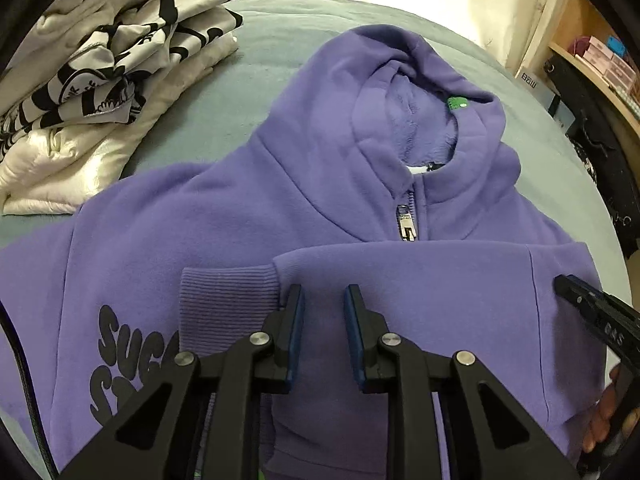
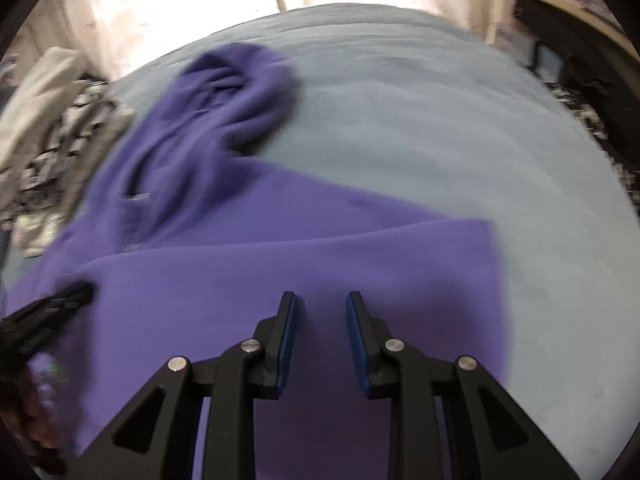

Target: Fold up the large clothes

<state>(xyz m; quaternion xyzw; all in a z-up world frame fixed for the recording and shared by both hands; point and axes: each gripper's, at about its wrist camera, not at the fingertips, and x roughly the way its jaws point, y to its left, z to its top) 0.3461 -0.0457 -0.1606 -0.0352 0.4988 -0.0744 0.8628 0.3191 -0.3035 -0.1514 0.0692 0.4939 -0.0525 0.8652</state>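
Observation:
A purple zip hoodie (image 1: 328,208) lies front up on a grey-blue bed, hood (image 1: 416,92) at the far end. One sleeve (image 1: 400,280) is folded across the chest, its ribbed cuff (image 1: 228,300) to the left. My left gripper (image 1: 323,294) is open just above that sleeve, holding nothing. The right gripper's finger (image 1: 588,304) shows at the right edge. In the blurred right wrist view, my right gripper (image 2: 321,300) is open over the hoodie (image 2: 280,272) near its right edge. The left gripper (image 2: 48,312) shows at the left there.
A stack of folded white and black-patterned clothes (image 1: 108,80) sits on the bed (image 1: 224,100) at the far left. Bare bed surface (image 2: 460,140) lies right of the hoodie. A wooden shelf with boxes (image 1: 600,60) stands at the far right, with curtains behind.

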